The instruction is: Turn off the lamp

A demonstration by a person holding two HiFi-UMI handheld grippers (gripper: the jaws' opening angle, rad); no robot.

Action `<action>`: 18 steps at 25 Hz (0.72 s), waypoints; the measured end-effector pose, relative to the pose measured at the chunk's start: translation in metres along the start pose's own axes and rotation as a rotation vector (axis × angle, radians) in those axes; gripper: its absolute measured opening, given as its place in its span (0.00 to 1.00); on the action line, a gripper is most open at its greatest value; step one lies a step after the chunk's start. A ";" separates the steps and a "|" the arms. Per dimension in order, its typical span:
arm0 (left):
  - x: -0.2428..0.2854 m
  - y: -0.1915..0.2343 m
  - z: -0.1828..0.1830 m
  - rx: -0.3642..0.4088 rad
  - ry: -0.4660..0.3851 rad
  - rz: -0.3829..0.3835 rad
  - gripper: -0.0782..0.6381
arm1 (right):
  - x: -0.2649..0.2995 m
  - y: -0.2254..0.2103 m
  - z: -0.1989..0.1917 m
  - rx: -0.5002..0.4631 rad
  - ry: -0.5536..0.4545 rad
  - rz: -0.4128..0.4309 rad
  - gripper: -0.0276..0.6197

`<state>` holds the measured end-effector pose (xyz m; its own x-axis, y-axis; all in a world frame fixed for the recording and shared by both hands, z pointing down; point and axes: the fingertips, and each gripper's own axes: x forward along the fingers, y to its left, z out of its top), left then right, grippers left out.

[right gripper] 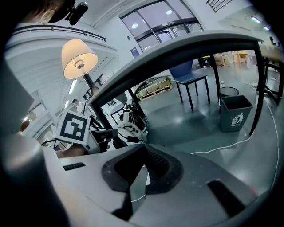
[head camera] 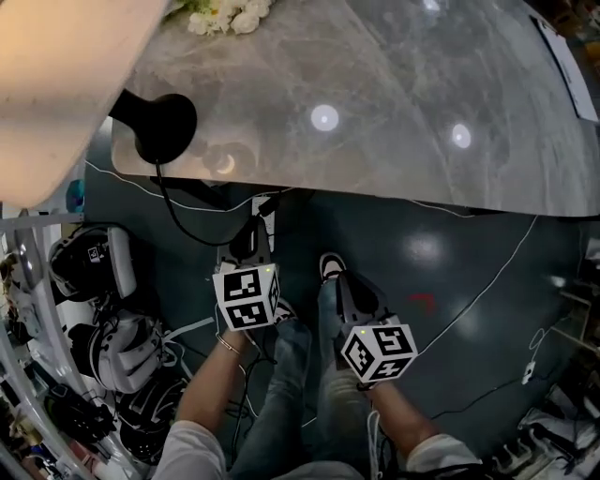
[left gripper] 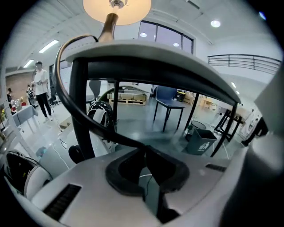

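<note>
Overhead, lamp (left gripper: 117, 9); cord (left gripper: 101, 131) in hand-held gripper (left gripper: 144, 148)

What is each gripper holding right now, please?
Left gripper: closed on the lamp cord.
Right gripper: closed, empty.

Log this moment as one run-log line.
lamp: lit | left tool: shut on lamp cord | right tool: shut, empty | task: lamp not yet off
</note>
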<state>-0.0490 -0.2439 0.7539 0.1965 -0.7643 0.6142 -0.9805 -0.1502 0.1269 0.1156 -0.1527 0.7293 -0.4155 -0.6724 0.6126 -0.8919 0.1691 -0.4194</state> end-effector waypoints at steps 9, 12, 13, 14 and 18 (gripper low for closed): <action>-0.088 -0.040 0.041 0.006 0.028 -0.124 0.14 | -0.037 0.032 0.024 -0.005 0.005 0.020 0.04; -0.111 -0.052 0.056 -0.014 0.032 -0.147 0.14 | -0.049 0.051 0.035 -0.032 0.014 0.043 0.04; -0.117 -0.055 0.061 -0.021 0.033 -0.154 0.14 | -0.053 0.056 0.038 -0.050 0.017 0.047 0.04; -0.122 -0.057 0.066 -0.030 0.033 -0.160 0.14 | -0.057 0.062 0.041 -0.068 0.020 0.050 0.04; -0.140 -0.060 0.091 -0.067 0.033 -0.185 0.14 | -0.070 0.082 0.056 -0.096 0.032 0.075 0.04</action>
<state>-0.0185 -0.1851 0.5893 0.3745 -0.7066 0.6005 -0.9253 -0.2434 0.2907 0.0812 -0.1320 0.6147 -0.4856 -0.6321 0.6039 -0.8706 0.2874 -0.3992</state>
